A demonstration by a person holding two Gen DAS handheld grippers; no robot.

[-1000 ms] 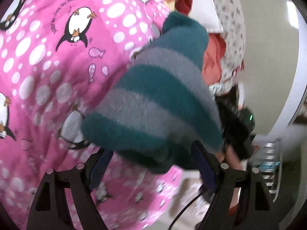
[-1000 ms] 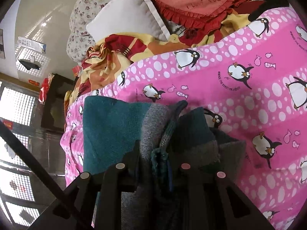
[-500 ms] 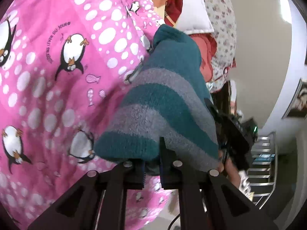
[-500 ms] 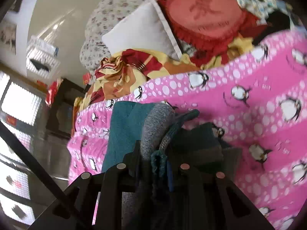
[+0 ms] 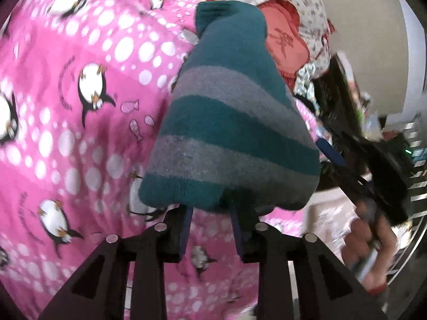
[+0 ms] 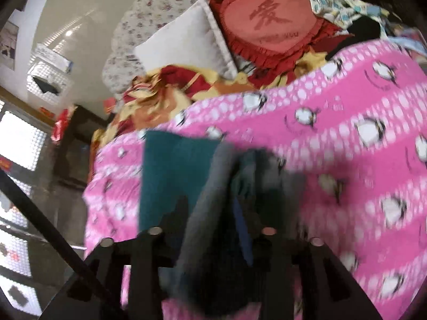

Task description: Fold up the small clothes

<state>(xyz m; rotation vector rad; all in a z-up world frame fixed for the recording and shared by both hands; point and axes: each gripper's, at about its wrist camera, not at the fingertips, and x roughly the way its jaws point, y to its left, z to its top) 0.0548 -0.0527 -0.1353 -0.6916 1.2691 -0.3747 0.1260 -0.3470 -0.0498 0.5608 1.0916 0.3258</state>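
A teal and grey striped knit garment lies on a pink penguin blanket. My left gripper is at its near edge, jaws slightly apart, with the knit edge just above the blue pads. In the right wrist view the same garment bunches between the fingers of my right gripper, which is shut on it; this part is blurred. The right gripper also shows in the left wrist view.
At the head of the bed lie a red heart cushion, a white pillow and a yellow-red quilt. A dark cabinet stands left of the bed. White shelves are at the right.
My left gripper closed on the garment's edge half a second ago and has now parted a little. My right gripper stays shut on the garment and has moved, blurring its view.
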